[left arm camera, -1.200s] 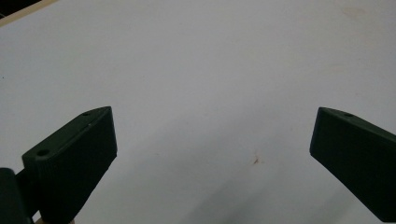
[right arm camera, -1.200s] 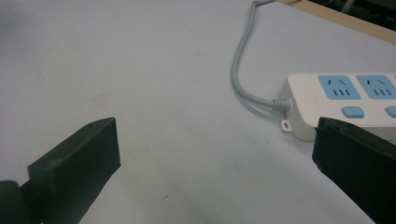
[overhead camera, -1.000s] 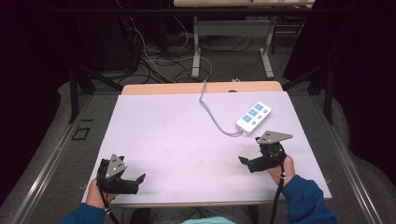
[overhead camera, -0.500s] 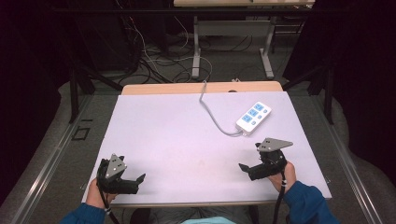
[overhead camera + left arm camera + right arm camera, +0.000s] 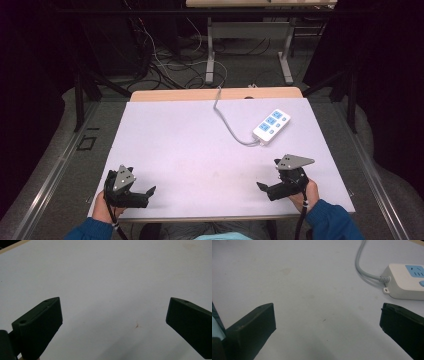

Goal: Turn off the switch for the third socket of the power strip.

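Power strip point(image 5: 271, 125) — cropped in the right gripper view — both grippers point(image 5: 262, 187) point(image 5: 150, 191) gape empty.

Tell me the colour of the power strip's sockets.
Blue sockets on the white power strip, clearest in the high view.

Left gripper point(image 5: 142, 195) and right gripper point(image 5: 267, 189) held low, jaws spread wide.

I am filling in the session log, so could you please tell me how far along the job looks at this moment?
Nothing looks done yet. The white power strip lies untouched at the far right of the table, its grey cord running off the back edge. Nothing is in hand: the left gripper and the right gripper rest near the front edge, both open with nothing between their fingers. Any handling of the strip is left to do.
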`<state>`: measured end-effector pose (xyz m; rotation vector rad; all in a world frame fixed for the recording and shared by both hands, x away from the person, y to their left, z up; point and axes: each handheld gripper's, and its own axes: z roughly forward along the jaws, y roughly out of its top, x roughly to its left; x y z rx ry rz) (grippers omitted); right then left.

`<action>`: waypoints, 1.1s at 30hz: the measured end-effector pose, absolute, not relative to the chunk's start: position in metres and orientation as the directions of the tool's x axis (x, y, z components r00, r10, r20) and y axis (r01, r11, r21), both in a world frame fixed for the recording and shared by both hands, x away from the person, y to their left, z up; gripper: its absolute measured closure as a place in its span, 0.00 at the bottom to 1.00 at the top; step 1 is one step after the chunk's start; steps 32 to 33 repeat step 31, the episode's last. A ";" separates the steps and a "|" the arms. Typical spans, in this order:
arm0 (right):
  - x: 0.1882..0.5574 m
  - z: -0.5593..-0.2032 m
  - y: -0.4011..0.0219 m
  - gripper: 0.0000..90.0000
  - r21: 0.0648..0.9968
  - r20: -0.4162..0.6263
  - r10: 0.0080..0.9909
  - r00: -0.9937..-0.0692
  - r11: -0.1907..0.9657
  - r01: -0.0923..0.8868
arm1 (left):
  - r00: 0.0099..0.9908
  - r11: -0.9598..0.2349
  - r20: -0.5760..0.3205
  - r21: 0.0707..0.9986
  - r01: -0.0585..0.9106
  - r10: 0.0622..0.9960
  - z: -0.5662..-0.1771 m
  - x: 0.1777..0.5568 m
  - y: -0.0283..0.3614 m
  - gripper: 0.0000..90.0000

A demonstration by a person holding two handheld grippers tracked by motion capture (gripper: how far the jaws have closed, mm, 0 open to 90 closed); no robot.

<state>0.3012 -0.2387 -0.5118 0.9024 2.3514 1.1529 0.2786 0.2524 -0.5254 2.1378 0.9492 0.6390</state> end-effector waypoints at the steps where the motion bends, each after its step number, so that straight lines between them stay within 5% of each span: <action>1: 0.301 -0.512 -0.238 0.00 0.804 -0.048 0.685 -0.727 0.458 0.379 | 0.610 -0.485 0.150 0.760 0.432 0.778 -0.525 0.279 0.252 0.01; 33: 0.291 -0.515 -0.236 0.00 0.794 -0.064 0.671 -0.739 0.482 0.370 | 0.611 -0.483 0.145 0.761 0.434 0.779 -0.527 0.279 0.252 0.01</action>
